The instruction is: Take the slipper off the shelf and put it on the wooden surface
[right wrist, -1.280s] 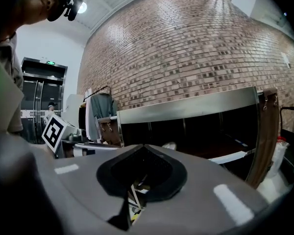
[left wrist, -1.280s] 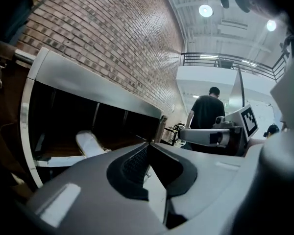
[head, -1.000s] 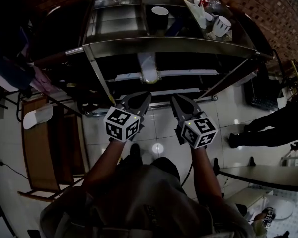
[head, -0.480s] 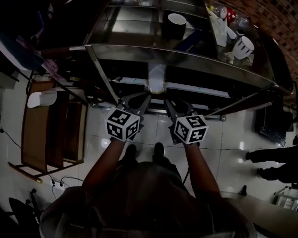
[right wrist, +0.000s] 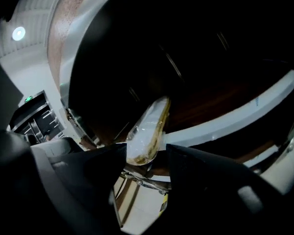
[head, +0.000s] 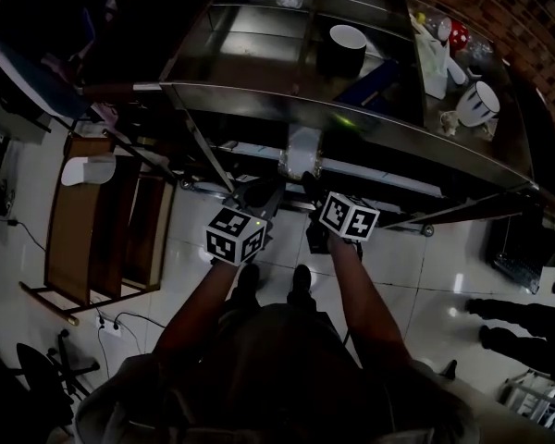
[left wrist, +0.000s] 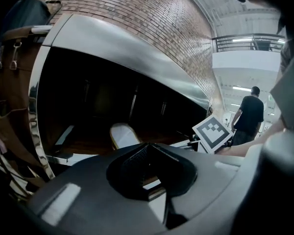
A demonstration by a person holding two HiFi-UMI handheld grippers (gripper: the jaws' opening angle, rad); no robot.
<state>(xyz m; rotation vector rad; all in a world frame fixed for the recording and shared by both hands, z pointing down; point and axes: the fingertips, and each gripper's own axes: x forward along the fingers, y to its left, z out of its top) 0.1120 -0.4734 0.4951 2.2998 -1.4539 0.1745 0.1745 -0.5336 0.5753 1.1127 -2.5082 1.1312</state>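
From overhead, the pale slipper [head: 301, 151] lies on the lower shelf [head: 388, 181], just ahead of the right hand-held gripper [head: 311, 186]. The left hand-held gripper [head: 263, 192] is close beside that one, and the wooden table [head: 83, 239] stands well off to its left. Along the left hand-held gripper [left wrist: 147, 148], the jaws are pinched together on nothing, with the slipper [left wrist: 122, 133] beyond their tips. Along the right hand-held gripper [right wrist: 146, 153], the jaws have just been opening and stand wide, with the slipper [right wrist: 147, 129] poking its near end between the tips, untouched. It looks light, thin and floppy, glossy as if film-wrapped, so probably slippery. I'd pinch that near end firmly.
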